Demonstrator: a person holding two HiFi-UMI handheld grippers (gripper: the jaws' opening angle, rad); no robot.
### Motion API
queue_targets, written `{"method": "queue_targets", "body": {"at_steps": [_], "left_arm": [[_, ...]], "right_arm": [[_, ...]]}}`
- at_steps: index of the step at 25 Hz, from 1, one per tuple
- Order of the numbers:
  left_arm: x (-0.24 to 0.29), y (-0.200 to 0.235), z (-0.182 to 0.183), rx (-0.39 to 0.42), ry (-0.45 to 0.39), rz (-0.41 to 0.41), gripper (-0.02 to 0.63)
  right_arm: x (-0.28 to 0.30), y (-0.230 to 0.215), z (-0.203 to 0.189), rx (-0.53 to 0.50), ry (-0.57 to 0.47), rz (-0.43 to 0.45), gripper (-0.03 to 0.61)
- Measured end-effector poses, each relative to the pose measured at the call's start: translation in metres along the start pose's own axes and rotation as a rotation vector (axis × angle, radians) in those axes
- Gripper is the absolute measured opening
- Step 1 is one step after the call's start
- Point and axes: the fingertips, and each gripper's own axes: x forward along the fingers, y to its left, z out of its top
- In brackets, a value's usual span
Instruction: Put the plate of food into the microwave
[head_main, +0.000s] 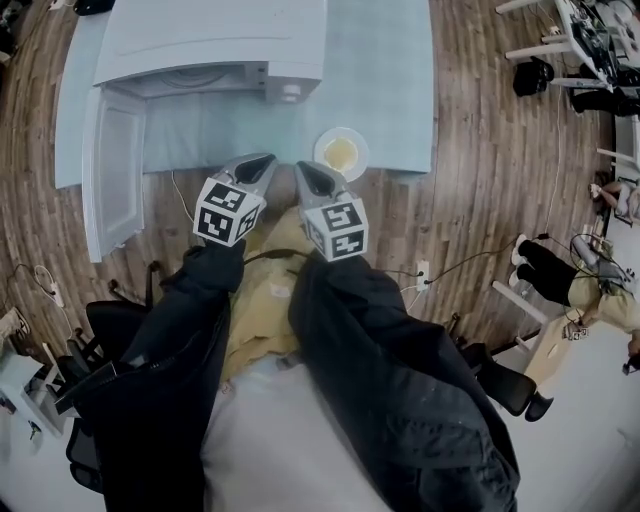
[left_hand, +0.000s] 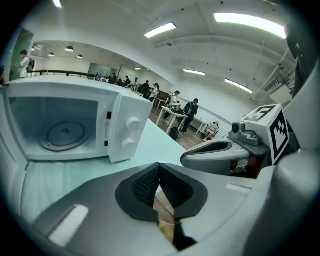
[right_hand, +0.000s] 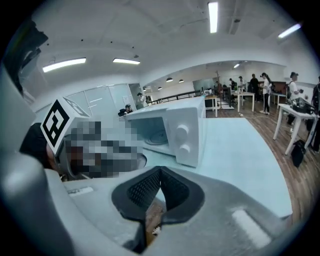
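White plate of food sits close to the table edge. Left gripper and right gripper have jaws pressed together, empty, so a careless nudge might knock it off.

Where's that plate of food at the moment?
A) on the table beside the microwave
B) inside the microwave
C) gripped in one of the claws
A: the plate sits on the table, to the right of the open microwave and outside it.

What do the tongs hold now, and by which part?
Nothing. Left tongs and right tongs are both shut and empty; the plate of food sits unheld on the table.
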Motion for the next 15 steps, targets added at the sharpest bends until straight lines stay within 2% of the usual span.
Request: {"method": "queue_targets", "body": {"at_steps": [9, 15], "left_arm": [[0.069, -0.033, -0.062, -0.036, 0.17, -0.01, -0.002], [0.106, -0.05, -0.104, -0.136, 0.264, -0.036, -0.002]], "right_arm": [[-0.002, -0.057, -0.077, 0.018, 0.148, 0.021, -0.004], [-0.018, -0.087, -0.11, 0.037, 0.208, 0.025, -0.003]]}}
